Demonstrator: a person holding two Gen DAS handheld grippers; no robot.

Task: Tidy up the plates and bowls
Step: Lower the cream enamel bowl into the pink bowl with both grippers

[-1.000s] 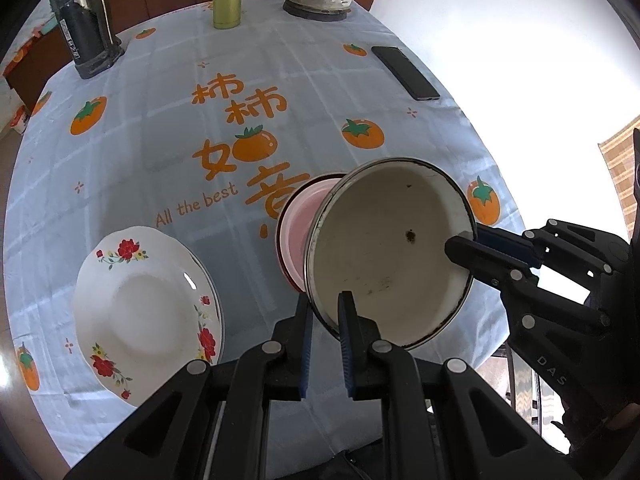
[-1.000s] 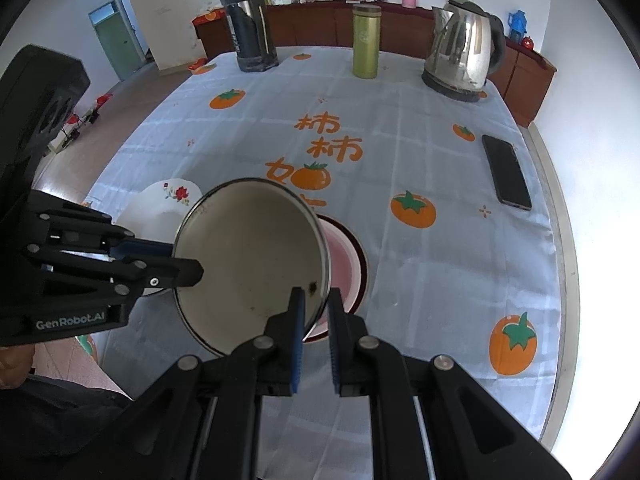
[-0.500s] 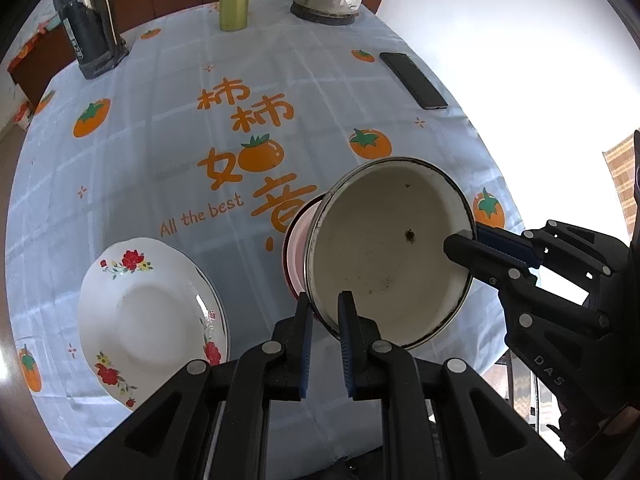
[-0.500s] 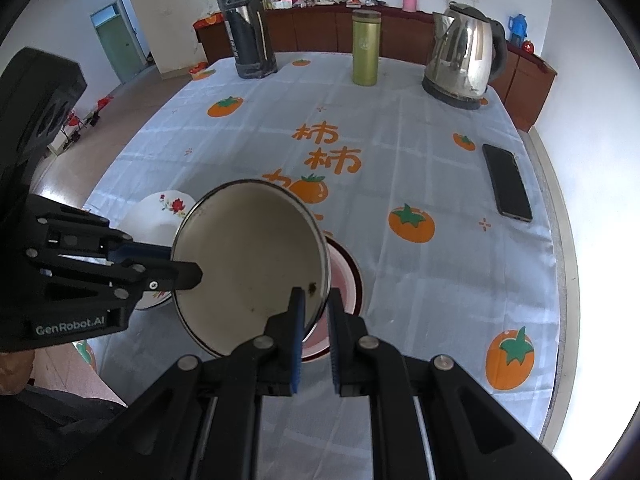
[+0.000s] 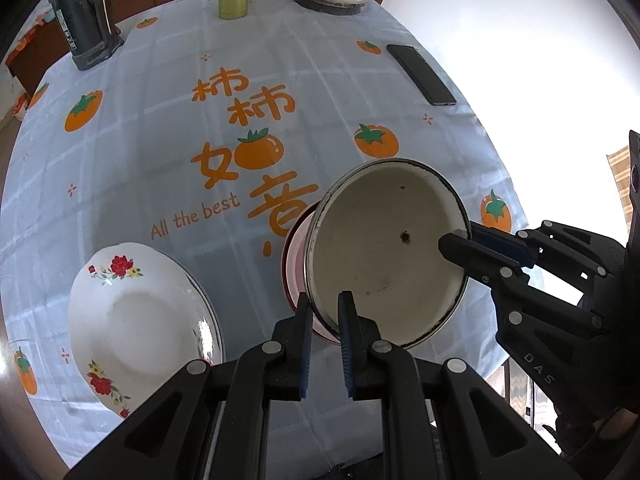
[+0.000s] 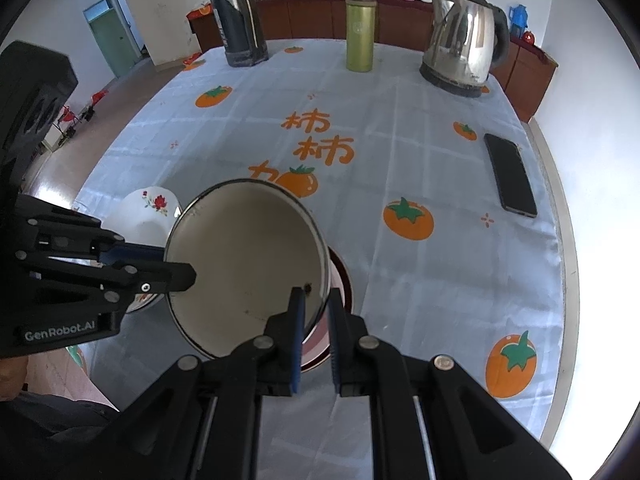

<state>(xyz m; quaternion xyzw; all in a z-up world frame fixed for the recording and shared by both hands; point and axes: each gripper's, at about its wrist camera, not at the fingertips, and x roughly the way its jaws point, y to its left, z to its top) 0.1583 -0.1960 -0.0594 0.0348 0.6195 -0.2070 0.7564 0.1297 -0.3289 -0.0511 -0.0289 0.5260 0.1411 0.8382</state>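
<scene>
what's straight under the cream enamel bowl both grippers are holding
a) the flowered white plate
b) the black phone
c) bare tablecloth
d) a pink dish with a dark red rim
d: the pink dish shows its dark red rim just below the tilted enamel bowl, while the flowered plate sits off to one side.

Clothed table (image 5: 132, 128), floral plate (image 5: 132, 320), phone (image 5: 420, 74), kettle (image 6: 464, 52)

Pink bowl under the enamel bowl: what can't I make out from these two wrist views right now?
- Pink bowl: in both wrist views the enamel bowl covers most of it; whether the two touch is unclear.
- Enamel bowl underside: faces away in both views.
- Flowered plate: in the right wrist view, partly hidden by the left gripper and the enamel bowl.
- Right gripper: in the left wrist view, its body is cut off by the right edge.
</scene>
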